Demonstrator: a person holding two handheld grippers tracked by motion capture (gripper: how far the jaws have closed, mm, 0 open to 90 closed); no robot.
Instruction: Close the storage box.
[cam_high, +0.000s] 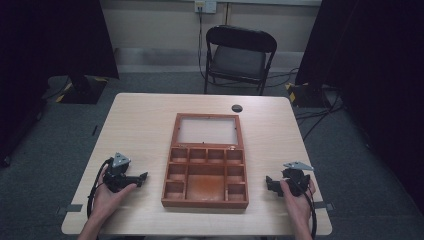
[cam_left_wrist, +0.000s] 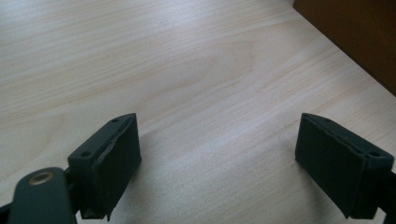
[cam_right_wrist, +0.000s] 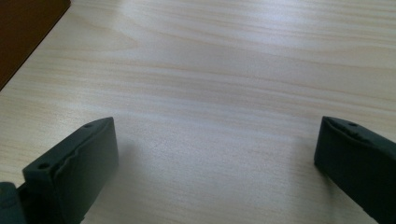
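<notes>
From the high view, a wooden box (cam_high: 205, 167) lies open at the middle of the pale bench (cam_high: 140, 120), its glass-paned lid folded back flat away from the person and its compartments all bare, as far as can be told. The left tool (cam_high: 141, 178) and right tool (cam_high: 270, 183) rest on the bench on either side of the box, each apart from it and pointed inward toward it, which looks like a ready stance before any work starts. Behind the bench stands a folding chair (cam_high: 239, 56). In the left gripper view, the jaws stand wide apart over bare wood grain, holding nothing, with the box's dark side at the upper right corner. In the right gripper view, the jaws are likewise spread wide and hold nothing, the box's edge at the upper left.
</notes>
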